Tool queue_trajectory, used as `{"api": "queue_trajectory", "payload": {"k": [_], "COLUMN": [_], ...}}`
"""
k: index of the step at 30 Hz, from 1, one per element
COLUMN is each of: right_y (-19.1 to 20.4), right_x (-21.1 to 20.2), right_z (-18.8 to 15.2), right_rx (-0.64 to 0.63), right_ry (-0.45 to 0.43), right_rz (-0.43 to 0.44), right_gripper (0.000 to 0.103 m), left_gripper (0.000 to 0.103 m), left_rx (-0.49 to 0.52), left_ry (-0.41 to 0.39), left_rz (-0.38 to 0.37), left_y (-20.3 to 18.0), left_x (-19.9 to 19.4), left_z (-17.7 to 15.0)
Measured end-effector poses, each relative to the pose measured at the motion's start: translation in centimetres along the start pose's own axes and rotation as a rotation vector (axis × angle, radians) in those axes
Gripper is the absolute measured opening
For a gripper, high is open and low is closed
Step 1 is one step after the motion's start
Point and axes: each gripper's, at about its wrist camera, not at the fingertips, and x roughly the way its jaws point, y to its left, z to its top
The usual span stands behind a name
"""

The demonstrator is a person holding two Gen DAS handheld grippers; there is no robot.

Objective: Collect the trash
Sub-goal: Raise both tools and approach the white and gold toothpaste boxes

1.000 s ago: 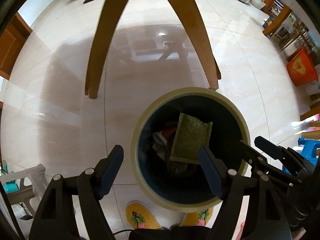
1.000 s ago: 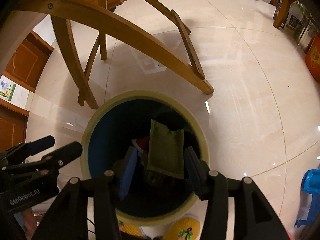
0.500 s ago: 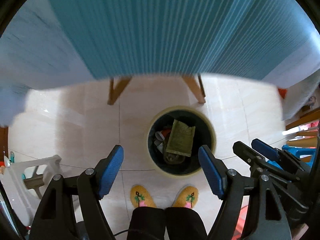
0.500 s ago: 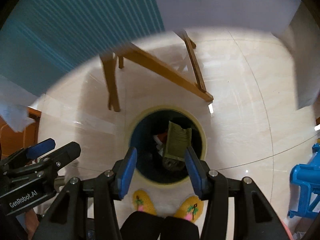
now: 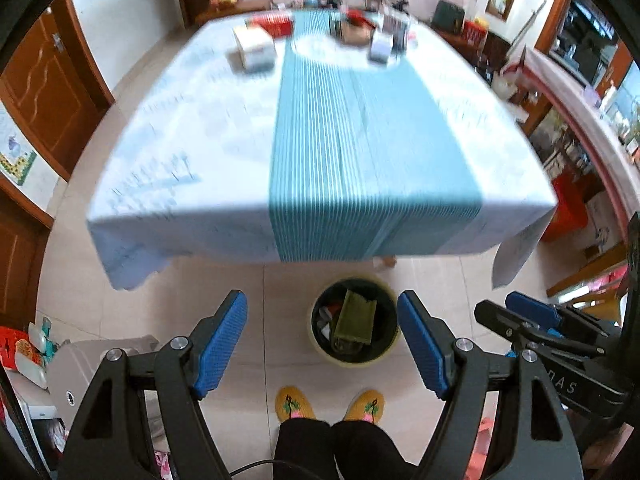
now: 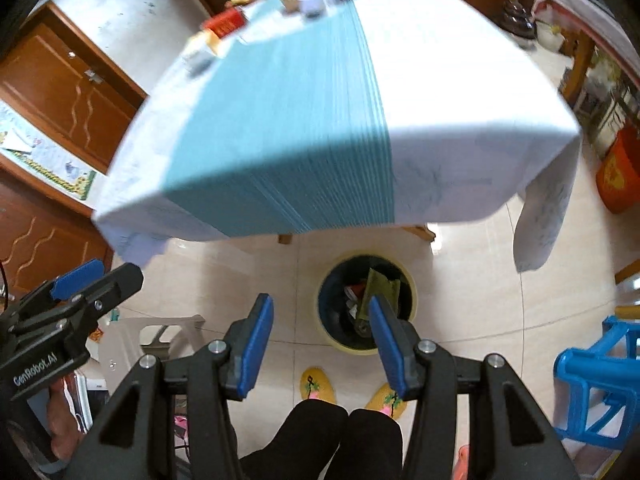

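The left gripper (image 5: 322, 346) points steeply down at the floor with its blue pads (image 5: 220, 344) spread wide and nothing between them. The right gripper (image 6: 320, 346) points down in the same way, its jaws parted less widely and likewise empty (the green packet seen past its right pad lies far below, inside the bin, not in the grip). Each tool shows at the edge of the other's view: the right one at the lower right of the left wrist view, the left one at the left edge of the right wrist view.

Below and between the pads stands the round trash bin (image 5: 390, 346), pale yellow on the outside and dark inside, set on the pale tiled floor (image 5: 224, 280). A flat olive-green packet (image 5: 354, 318) leans upright inside it, with red and white scraps (image 5: 326, 318) beside it on the left. The bin sits just in front of the near edge of the table (image 5: 160, 140).

The person's yellow patterned slippers (image 5: 294, 402) and dark trouser legs (image 5: 332, 448) are just behind the bin. The table wears a white cloth with a blue striped runner (image 5: 360, 140) down its middle. Boxes and small containers (image 5: 254, 48) cluster at its far end, too blurred to name. A blue plastic stool (image 6: 596, 384) stands at the right, brown wooden doors (image 5: 48, 92) at the left.
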Motion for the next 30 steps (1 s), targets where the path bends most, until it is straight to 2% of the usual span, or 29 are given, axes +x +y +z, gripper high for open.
{"api": "queue_trajectory", "payload": {"k": [6, 15, 23, 30], "right_y": [2.0, 3.8, 4.0, 4.2], "right_x": [-5.0, -10.5, -11.9, -10.7], "right_z": [1.5, 5.2, 9.2, 14.9], "right_rx": [-0.060, -0.145, -0.196, -0.170], "right_ry": [-0.064, -0.211, -0.263, -0.274], "right_rz": [0.043, 0.076, 0.073, 0.064], "right_gripper": [0.050, 0.051, 0.051, 0.051], "left_gripper": [0.076, 0.076, 0.076, 0.076], "left_rx": [-0.019, -0.034, -0.064, -0.102], "left_ry": [-0.103, -0.240, -0.265, -0.245], "left_rz": [0.001, 0.028, 0.054, 0.070], "left_y": [-0.5, -1.8, -1.7, 0.6], "left_x": [-5.7, -10.3, -10.7, -7.6], "left_z": [2.0, 5.3, 8.8, 15.0]}}
